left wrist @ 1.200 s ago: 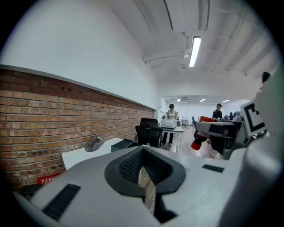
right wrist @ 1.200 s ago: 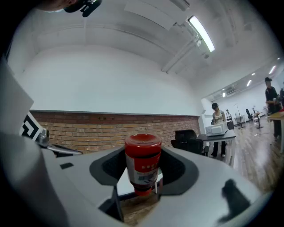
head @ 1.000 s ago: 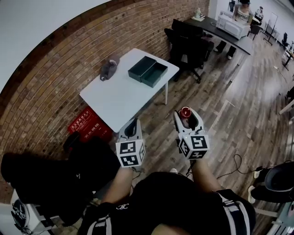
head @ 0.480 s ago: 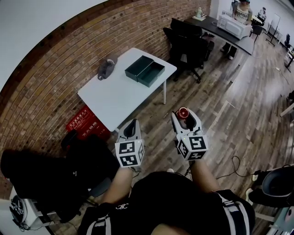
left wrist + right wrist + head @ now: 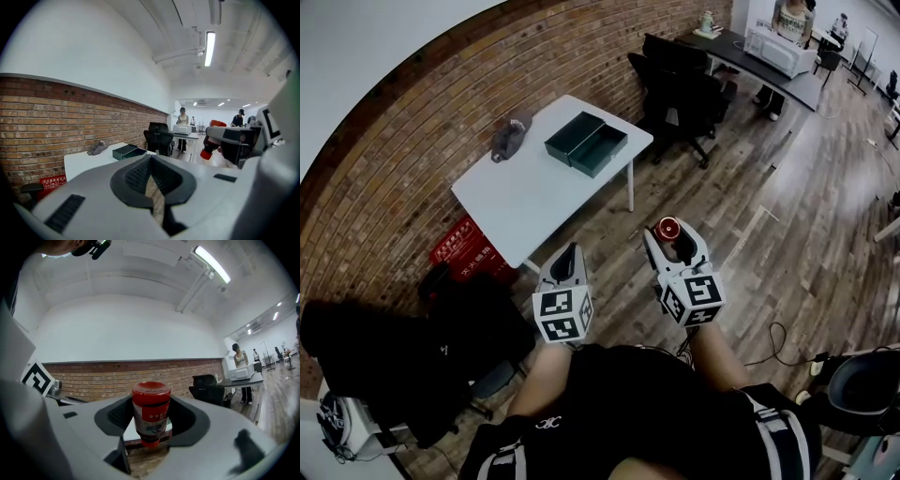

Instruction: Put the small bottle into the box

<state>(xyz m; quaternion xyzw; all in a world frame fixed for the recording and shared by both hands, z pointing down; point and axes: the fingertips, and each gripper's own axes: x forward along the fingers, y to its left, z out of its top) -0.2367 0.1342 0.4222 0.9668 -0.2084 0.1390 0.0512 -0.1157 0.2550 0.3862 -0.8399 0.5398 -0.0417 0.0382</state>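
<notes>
My right gripper (image 5: 673, 240) is shut on a small red bottle (image 5: 151, 412), held upright between the jaws over the wooden floor; its red cap (image 5: 667, 227) shows from above in the head view. The bottle (image 5: 209, 143) also appears at the right of the left gripper view. My left gripper (image 5: 570, 264) is shut with nothing in it, its jaws almost touching. The dark green open box (image 5: 586, 143) lies on the white table (image 5: 516, 202) by the brick wall, well ahead of both grippers.
A grey object (image 5: 508, 133) lies on the table near the wall. A red crate (image 5: 469, 257) sits under the table. Black office chairs (image 5: 684, 89) stand beyond it, next to a dark desk (image 5: 759, 56) with a person. A black bag (image 5: 412, 347) lies at my left.
The table and box have slid a little left and up in the head view as I moved. Both grippers keep their poses; the bottle stays held.
</notes>
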